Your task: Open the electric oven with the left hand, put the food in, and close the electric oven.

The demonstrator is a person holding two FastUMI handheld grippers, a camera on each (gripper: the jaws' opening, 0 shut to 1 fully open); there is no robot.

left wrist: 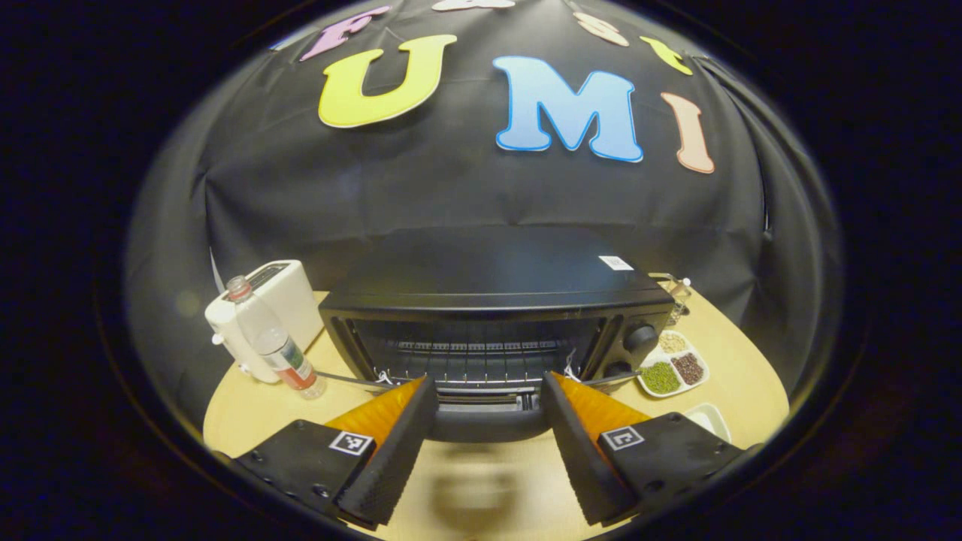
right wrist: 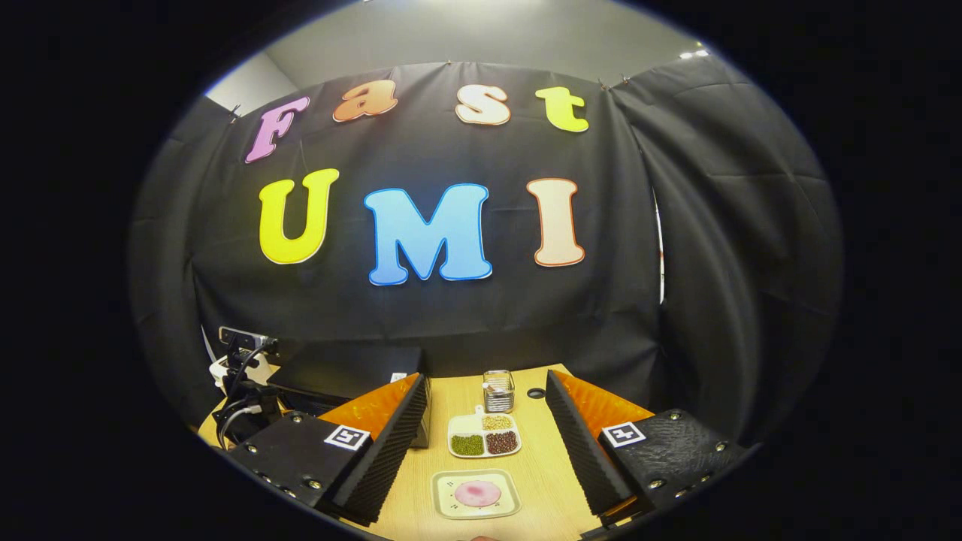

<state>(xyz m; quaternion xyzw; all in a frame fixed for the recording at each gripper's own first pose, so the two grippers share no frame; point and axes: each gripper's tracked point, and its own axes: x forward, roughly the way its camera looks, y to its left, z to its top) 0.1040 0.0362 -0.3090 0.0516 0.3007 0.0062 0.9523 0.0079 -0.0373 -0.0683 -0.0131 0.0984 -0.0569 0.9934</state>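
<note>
The black electric oven (left wrist: 496,300) stands straight ahead in the left gripper view, its door folded down and the wire rack (left wrist: 473,349) showing inside. The door's dark handle (left wrist: 488,422) lies between the fingers of my left gripper (left wrist: 487,382), which is open; I cannot tell if the pads touch it. In the right gripper view the food, a pink round slice (right wrist: 478,494), lies on a pale square plate (right wrist: 443,503) on the wooden table. My right gripper (right wrist: 485,378) hangs open above and in front of it, empty. The oven (right wrist: 353,372) sits to its left.
A white toaster (left wrist: 282,297) and a plastic bottle (left wrist: 274,349) stand left of the oven. Right of it are a three-part dish of beans (left wrist: 673,364) (right wrist: 483,436), a small glass jar (right wrist: 497,391) and the plate's corner (left wrist: 710,421). Cables (right wrist: 240,391) show at the left of the right gripper view.
</note>
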